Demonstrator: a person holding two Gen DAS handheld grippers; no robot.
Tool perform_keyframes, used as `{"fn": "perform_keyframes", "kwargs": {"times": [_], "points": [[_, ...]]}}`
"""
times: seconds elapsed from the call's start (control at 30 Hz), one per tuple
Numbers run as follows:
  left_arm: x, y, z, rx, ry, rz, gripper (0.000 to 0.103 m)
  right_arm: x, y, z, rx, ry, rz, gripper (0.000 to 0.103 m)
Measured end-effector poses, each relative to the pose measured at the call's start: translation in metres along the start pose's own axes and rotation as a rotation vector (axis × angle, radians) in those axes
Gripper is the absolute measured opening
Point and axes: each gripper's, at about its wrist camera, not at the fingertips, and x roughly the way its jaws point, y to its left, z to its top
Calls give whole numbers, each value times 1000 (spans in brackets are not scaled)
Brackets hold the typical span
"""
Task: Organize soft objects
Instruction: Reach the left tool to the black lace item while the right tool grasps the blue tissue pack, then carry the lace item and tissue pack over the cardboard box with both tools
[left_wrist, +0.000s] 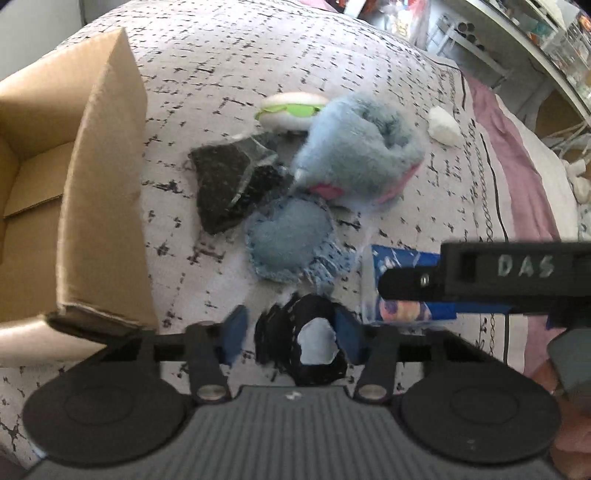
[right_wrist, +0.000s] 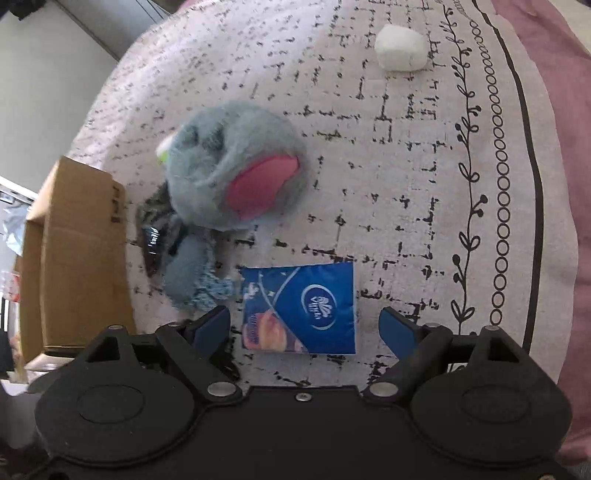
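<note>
Two wrist views over a bed spread with a patterned cover. The left tool stood partly spread, its blue pads flanking a black knitted piece with a pale patch; whether the pads pressed it could not be told. The right tool was wide apart and held nothing, straddling a blue tissue pack lying flat on the cover. Beyond lay a fluffy blue-grey plush, a denim pouch, a dark wrapped item, a white-and-green toy and a white ball. An open cardboard box stood at the left. The step in hand appeared to be picking up; next, each tool would need to grip its item and carry it into the box.
</note>
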Motion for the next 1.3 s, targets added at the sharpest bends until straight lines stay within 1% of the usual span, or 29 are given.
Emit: {"fn": "perform_keyframes", "kwargs": {"times": [0.07, 0.23, 0.3, 0.33, 0.37, 0.43, 0.53, 0.83, 1.13, 1.3], "points": [[0, 4, 2, -10, 1, -15, 35, 3, 2, 0, -12, 3, -14, 87], [-4, 12, 1, -41, 3, -39, 26, 5, 14, -1, -69, 7, -64, 87], [-6, 14, -1, -55, 4, -48, 24, 6, 18, -1, -94, 5, -90, 83], [-7, 16, -2, -63, 5, -51, 23, 7, 20, -2, -108, 0, -102, 76], [-8, 16, -3, -69, 5, -54, 23, 6, 22, -2, -119, -6, -112, 71], [-12, 18, -6, -80, 3, -54, 22, 2, 22, -3, -116, -23, -118, 70], [-21, 19, -8, -86, -6, -59, 22, -7, 24, -7, -115, -61, -116, 69], [-52, 10, -3, -42, -75, -63, 22, -49, 24, -26, -110, -167, -109, 69], [-86, 5, -1, -11, -132, -83, 22, -75, 41, -37, -122, -234, -106, 69], [-106, 12, 3, -17, -169, -85, 22, -94, 51, -40, -116, -279, -91, 70]]}}
